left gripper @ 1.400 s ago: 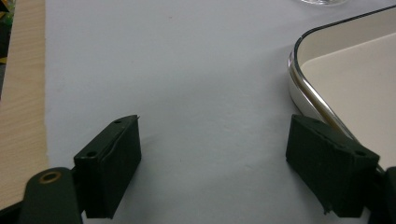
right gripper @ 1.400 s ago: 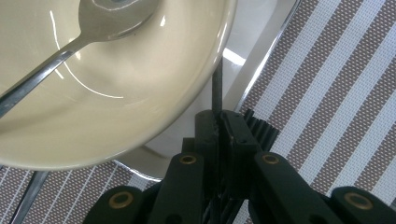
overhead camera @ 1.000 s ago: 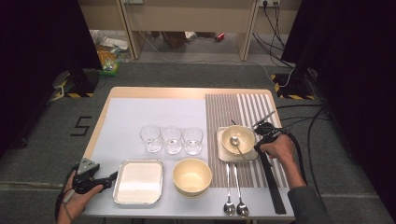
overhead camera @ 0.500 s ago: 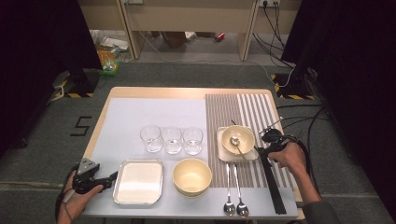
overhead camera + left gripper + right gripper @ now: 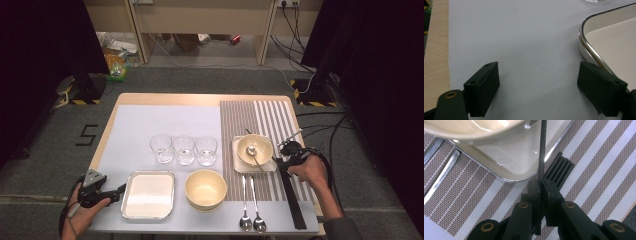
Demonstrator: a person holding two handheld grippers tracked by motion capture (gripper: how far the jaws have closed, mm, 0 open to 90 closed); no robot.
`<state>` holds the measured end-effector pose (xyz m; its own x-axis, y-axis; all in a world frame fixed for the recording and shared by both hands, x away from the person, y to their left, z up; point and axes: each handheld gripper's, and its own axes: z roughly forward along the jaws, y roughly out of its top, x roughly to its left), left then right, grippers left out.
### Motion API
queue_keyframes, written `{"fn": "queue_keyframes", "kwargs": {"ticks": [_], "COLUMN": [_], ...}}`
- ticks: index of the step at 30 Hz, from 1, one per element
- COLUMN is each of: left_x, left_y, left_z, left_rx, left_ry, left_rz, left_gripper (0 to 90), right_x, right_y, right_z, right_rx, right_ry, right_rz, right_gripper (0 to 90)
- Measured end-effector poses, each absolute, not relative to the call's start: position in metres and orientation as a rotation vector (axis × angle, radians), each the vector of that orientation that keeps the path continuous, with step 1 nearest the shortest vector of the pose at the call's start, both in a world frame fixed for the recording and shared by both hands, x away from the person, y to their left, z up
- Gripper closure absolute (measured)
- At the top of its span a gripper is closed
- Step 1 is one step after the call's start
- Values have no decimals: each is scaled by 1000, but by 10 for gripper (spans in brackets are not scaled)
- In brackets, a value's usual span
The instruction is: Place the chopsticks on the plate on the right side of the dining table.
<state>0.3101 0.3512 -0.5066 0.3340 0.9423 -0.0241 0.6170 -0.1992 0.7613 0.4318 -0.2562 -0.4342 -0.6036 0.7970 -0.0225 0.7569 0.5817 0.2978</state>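
Note:
My right gripper [image 5: 541, 183] is shut on one thin black chopstick [image 5: 542, 150], which rises from its jaws across the corner of a small metal tray [image 5: 516, 170]. Its jaws have just been closing on that stick. Several more black chopsticks [image 5: 559, 168] lie on the striped mat just beyond the jaws. In the high view the right gripper [image 5: 285, 152] sits at the right edge of that tray [image 5: 237, 165], which holds a cream bowl [image 5: 255, 147] with a spoon [image 5: 252, 151]. My left gripper [image 5: 537, 66] is open over the white mat, left of an empty tray [image 5: 599, 37].
Three glasses [image 5: 184, 149] stand in a row mid-table. A yellow bowl [image 5: 205, 188] sits near the front, with two spoons [image 5: 251, 220] to its right. The chopstick bundle [image 5: 292, 200] runs along the right edge. The left gripper [image 5: 117, 191] rests by the front-left tray [image 5: 148, 195].
The right hand has shifted slightly right and toward the near edge beside the small tray. The left hand has stayed in place.

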Motion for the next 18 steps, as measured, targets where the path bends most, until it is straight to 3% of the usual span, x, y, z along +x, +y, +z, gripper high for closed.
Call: {"fn": "queue_keyframes", "kwargs": {"ticks": [18], "left_x": [310], "left_y": [351], "left_z": [-507], "left_rx": [1911], "left_ry": [1369], "left_rz": [608], "left_gripper": [170], "right_x": [446], "right_y": [-243], "right_z": [-435], "right_rx": [1276], "right_ry": [2646], "right_rz": [368], "right_gripper": [844]}}
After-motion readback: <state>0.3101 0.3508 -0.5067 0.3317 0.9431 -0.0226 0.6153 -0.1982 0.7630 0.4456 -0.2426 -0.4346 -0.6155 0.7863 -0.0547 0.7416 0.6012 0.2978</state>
